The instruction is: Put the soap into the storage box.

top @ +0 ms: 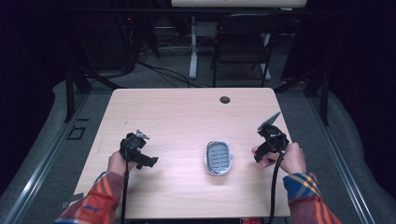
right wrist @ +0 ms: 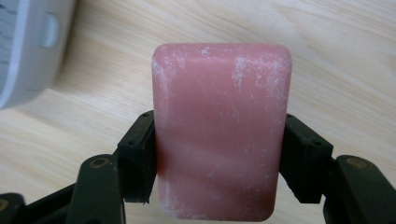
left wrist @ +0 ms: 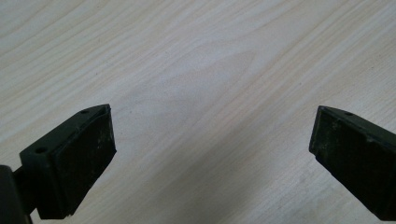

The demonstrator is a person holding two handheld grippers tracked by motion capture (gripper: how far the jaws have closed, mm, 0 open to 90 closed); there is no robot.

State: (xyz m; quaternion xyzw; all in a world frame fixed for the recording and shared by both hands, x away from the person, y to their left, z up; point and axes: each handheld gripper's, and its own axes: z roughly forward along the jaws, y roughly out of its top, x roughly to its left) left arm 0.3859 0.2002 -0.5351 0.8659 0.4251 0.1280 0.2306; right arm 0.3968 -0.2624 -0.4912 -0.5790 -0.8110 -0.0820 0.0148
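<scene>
A pink soap bar (right wrist: pixel 219 126) with white powdery marks fills the middle of the right gripper view, clamped at both sides by my right gripper (right wrist: pixel 217 154). From above, that right gripper (top: pixel 262 154) sits just right of a white soap dish (top: pixel 218 157) with a grey ribbed insert; the soap shows as a pink patch (top: pixel 267 162) by the hand. The dish's white edge (right wrist: pixel 28 51) appears at the upper left of the right gripper view. My left gripper (top: pixel 145 160) hovers over the left part of the table, jaws wide apart and open (left wrist: pixel 212 140) over bare wood.
The light wooden table (top: pixel 187 121) has a round cable hole (top: pixel 225 100) near its far edge. A dark chair (top: pixel 243 42) and a white desk leg (top: pixel 193 46) stand beyond the table on the grey floor.
</scene>
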